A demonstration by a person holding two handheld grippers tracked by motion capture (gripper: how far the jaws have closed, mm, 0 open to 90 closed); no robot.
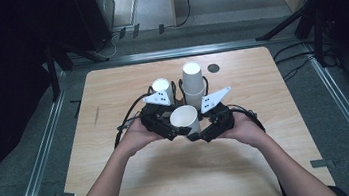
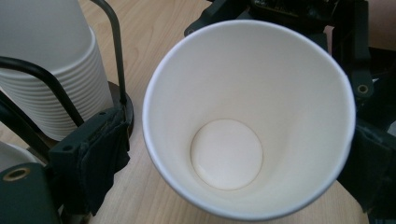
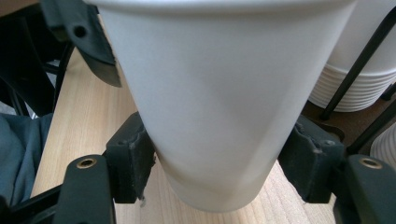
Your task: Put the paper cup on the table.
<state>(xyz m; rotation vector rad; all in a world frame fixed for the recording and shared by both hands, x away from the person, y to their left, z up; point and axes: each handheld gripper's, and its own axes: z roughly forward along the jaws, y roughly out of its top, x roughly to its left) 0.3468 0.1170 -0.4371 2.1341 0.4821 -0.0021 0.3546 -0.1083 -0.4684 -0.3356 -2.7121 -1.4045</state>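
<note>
The cup (image 1: 185, 119) is upright and lifted a little over the table (image 1: 137, 183), between the two grippers, just in front of the cup stacks (image 1: 192, 83) in their wire rack (image 2: 114, 51). The right gripper (image 3: 219, 172) grasps the cup low on its wall: both pads (image 3: 133, 158) press on the paper near the bottom. The left gripper (image 2: 224, 163) stands with wide jaws around the upper part of the cup; its pad (image 2: 95, 154) on one side is clear of the wall, so I judge it released.

The step in hand seems to be passing the cup to the right gripper and taking it away from the stacks. To do it well, keep the right grip gentle, because thin paper folds easily. Draw the left gripper back along the table without touching the rim. Keep the cup upright and away from the rack wires when it moves
</note>
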